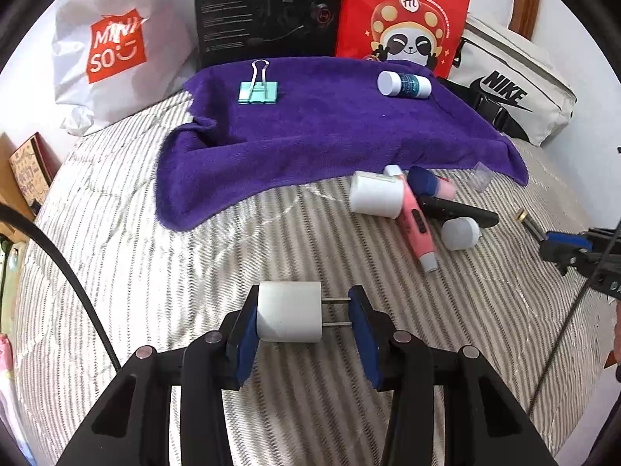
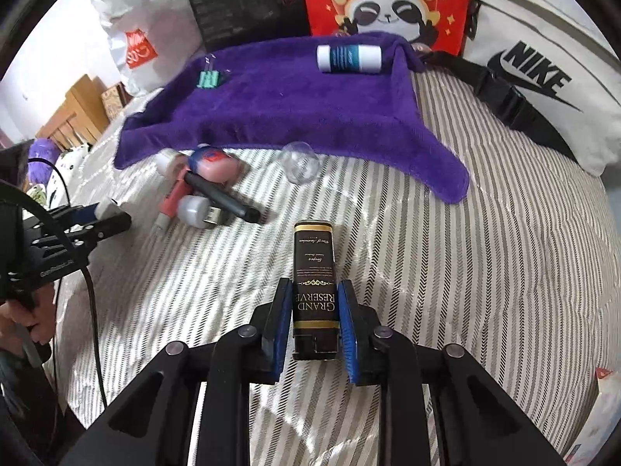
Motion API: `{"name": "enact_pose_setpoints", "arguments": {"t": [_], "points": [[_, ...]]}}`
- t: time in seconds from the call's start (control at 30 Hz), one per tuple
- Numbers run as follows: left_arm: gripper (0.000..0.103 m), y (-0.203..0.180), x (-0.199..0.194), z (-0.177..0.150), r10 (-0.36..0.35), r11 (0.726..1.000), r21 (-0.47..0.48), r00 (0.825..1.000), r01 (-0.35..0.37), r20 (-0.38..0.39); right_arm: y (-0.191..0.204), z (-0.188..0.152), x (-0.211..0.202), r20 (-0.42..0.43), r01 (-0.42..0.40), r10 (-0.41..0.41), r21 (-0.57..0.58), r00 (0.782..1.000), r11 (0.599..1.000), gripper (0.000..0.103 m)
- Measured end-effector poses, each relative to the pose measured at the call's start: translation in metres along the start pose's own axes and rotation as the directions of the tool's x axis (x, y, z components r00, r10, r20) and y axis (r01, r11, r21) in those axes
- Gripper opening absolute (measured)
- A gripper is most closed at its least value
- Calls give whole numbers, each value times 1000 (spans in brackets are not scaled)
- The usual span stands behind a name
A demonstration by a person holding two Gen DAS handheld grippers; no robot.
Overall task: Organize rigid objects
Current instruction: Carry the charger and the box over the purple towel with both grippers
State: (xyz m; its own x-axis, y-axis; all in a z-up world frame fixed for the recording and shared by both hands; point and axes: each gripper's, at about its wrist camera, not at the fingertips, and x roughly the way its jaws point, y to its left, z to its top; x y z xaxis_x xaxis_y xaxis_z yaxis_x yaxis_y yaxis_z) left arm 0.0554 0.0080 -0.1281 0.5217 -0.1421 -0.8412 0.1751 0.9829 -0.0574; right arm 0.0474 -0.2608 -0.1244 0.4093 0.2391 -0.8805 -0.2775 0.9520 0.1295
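The white plug adapter [image 1: 289, 312] sits crosswise between the jaws of the left gripper [image 1: 306, 330], its flat back against one pad and its two prongs reaching the other, so the jaws stand partly open and hold it lengthwise, lifted above the striped bed [image 1: 194, 272]. The dark "Grand Reserve" box [image 2: 314, 291] stands along the right gripper [image 2: 315, 328], whose jaws are nearly closed and pinch its narrow sides, a grip that keeps the long box from swinging. Both seem bound for the purple towel [image 1: 330, 128] at the far edge of the bed, apparently the sorting place: a teal binder clip [image 1: 259, 89] lies near its far left corner and a white bottle [image 1: 403, 84] near its far right corner, well apart. At the towel's near edge a heap waits unsorted: a white block [image 1: 376, 194], pink pen [image 1: 417, 225], black marker [image 1: 458, 209].
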Motion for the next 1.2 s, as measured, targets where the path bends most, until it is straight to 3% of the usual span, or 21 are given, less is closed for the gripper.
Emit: {"name": "enact_pose_setpoints", "arguments": {"t": [0.17, 0.53, 0.87, 1.03, 1.2], "points": [[42, 16, -6, 2, -37, 998, -52, 999, 37, 8, 6, 11, -14, 39, -39, 40, -16, 998, 999, 24], [42, 32, -20, 36, -33, 997, -62, 998, 37, 61, 6, 70, -18, 122, -68, 74, -50, 990, 996, 24], [42, 41, -10, 111, -12, 999, -33, 996, 15, 89, -24, 149, 23, 114, -10, 13, -22, 993, 1000, 24], [42, 44, 6, 149, -17, 1000, -21, 996, 19, 91, -34, 184, 44, 90, -36, 37, -18, 995, 999, 24], [42, 50, 33, 173, -14, 999, -37, 998, 17, 63, -34, 197, 57, 84, -25, 29, -40, 996, 999, 24]]}}
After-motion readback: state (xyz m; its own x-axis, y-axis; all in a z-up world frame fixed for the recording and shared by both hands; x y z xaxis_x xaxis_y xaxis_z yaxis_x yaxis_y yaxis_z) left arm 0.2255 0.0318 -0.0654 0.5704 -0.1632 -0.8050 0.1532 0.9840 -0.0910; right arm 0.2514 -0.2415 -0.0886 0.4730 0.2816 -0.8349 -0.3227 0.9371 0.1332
